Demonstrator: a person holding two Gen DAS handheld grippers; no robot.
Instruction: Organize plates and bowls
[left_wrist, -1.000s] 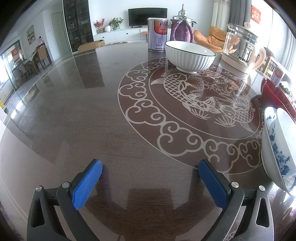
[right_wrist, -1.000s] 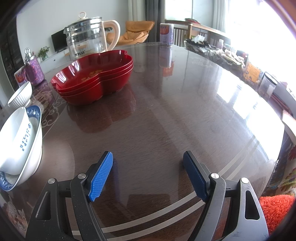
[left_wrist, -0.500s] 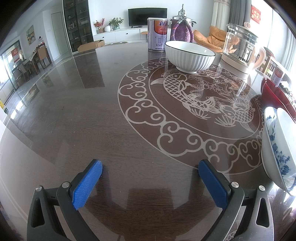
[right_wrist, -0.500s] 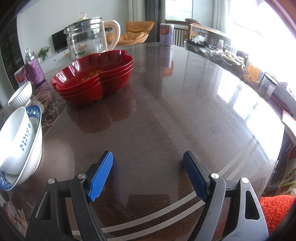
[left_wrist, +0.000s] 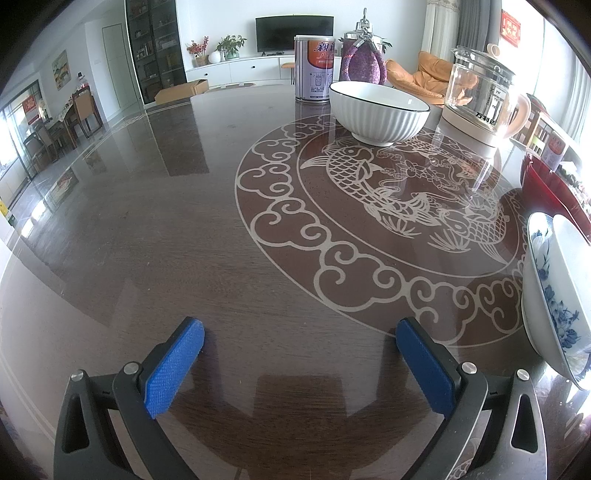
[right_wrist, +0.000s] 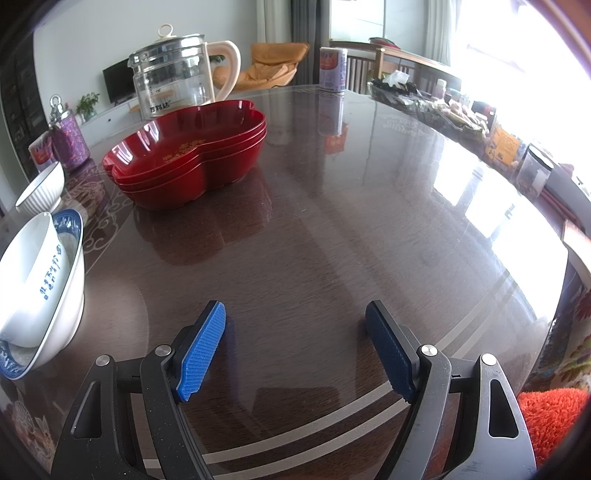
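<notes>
No change across the last second: both tools parked in the same spots over the dark table (right_wrist: 332, 229), crockery unmoved. Judged a pause between steps or a finished run, not an active transfer.

Left gripper (left_wrist: 299, 334): jaws spread wide, nothing between the blue pads. Right gripper (right_wrist: 295, 321): likewise wide apart, empty.

Red heart-shaped dishes (right_wrist: 188, 155): nested in one stack, near the glass kettle (right_wrist: 173, 81). Small white bowl (right_wrist: 31, 273): sitting tilted inside the blue-patterned bowl (right_wrist: 68, 295), at the near left of the right view. Ribbed white bowl (left_wrist: 378, 109): alone on the fish motif, upright, dark-rimmed, just in front of a tin can (left_wrist: 314, 68) and well apart from the nested pair.

Probable remaining item: the ribbed bowl, not yet stacked.
</notes>
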